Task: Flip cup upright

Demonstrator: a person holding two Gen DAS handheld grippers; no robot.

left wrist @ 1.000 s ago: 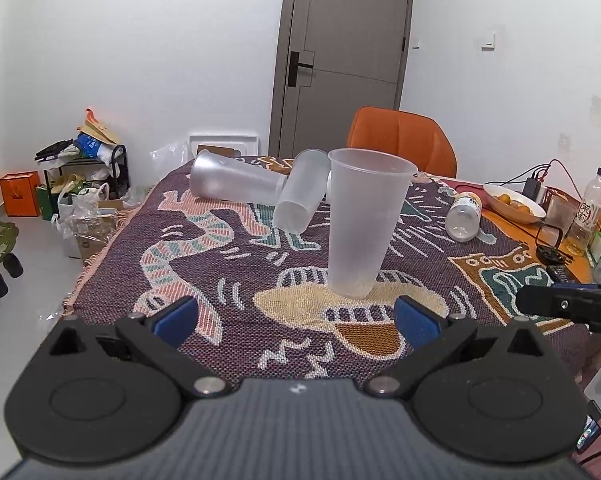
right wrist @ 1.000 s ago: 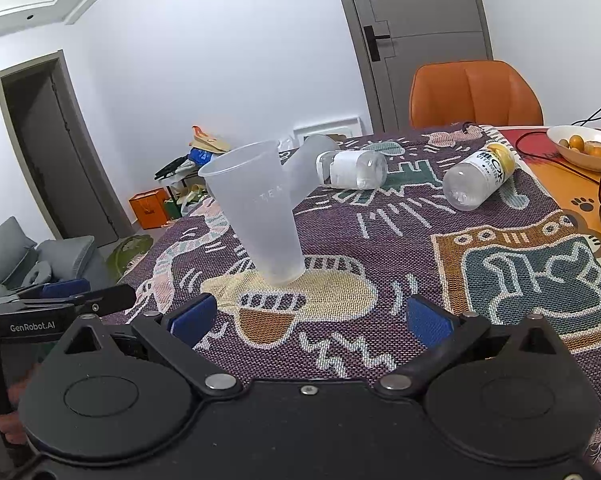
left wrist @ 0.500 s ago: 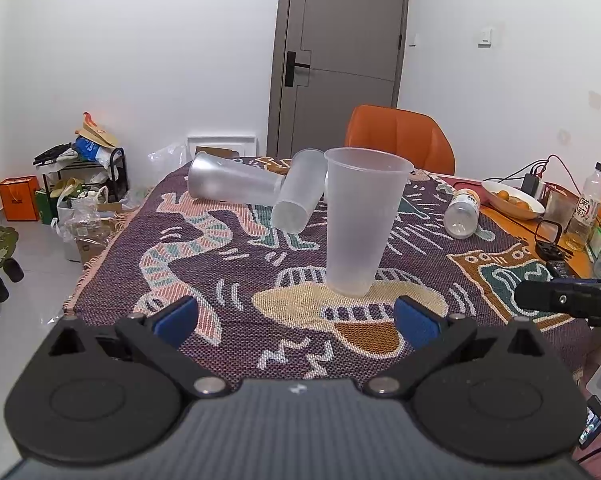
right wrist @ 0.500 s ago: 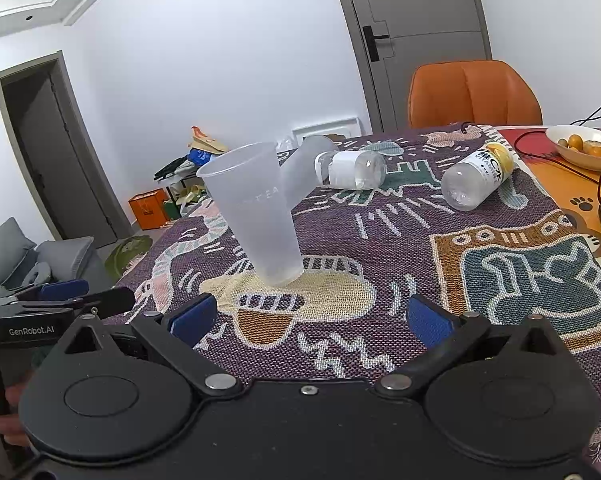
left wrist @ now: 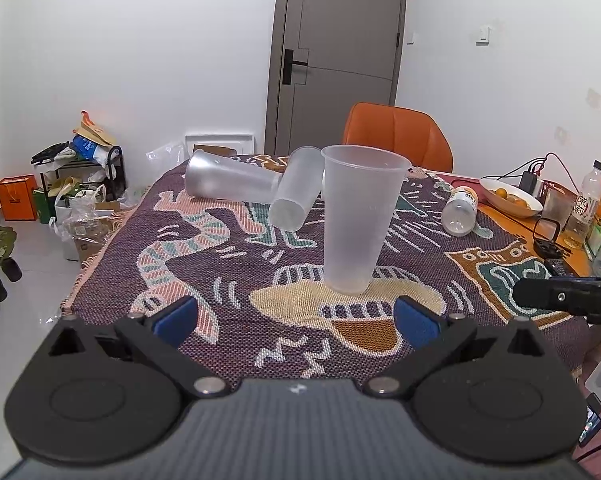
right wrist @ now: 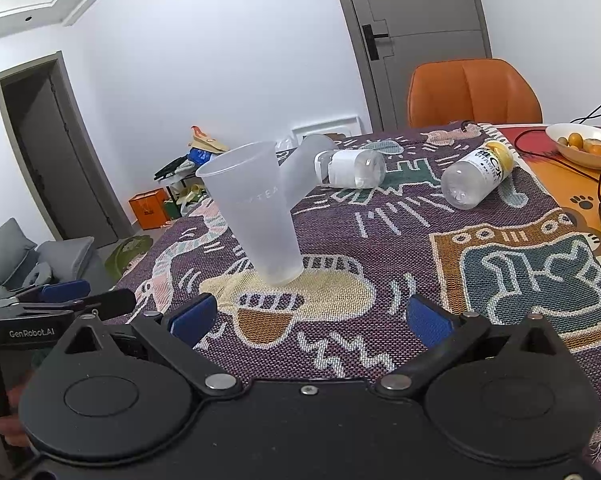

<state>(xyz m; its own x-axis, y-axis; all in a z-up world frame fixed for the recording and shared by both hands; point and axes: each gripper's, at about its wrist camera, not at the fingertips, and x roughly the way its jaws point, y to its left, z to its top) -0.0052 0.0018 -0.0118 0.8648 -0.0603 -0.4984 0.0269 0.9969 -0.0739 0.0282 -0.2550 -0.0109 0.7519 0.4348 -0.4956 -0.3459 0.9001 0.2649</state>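
Note:
A translucent plastic cup (left wrist: 358, 220) stands upright, mouth up, on the patterned cloth (left wrist: 228, 264); it also shows in the right wrist view (right wrist: 260, 216). Two more translucent cups lie on their sides behind it, one at the far left (left wrist: 228, 178) and one beside the upright cup (left wrist: 296, 194). My left gripper (left wrist: 296, 320) is open and empty, a short way in front of the upright cup. My right gripper (right wrist: 308, 320) is open and empty, also in front of the cup. Each gripper shows at the edge of the other's view.
Two clear bottles lie on the cloth, one white-labelled (right wrist: 350, 168) and one yellow-capped (right wrist: 478, 176). A bowl of oranges (right wrist: 584, 146), cables and a phone sit on the orange table at the right. An orange chair (left wrist: 398, 136) stands behind the table.
Both grippers have drawn back slightly from the upright cup and stay open. The cups and bottles have not moved.

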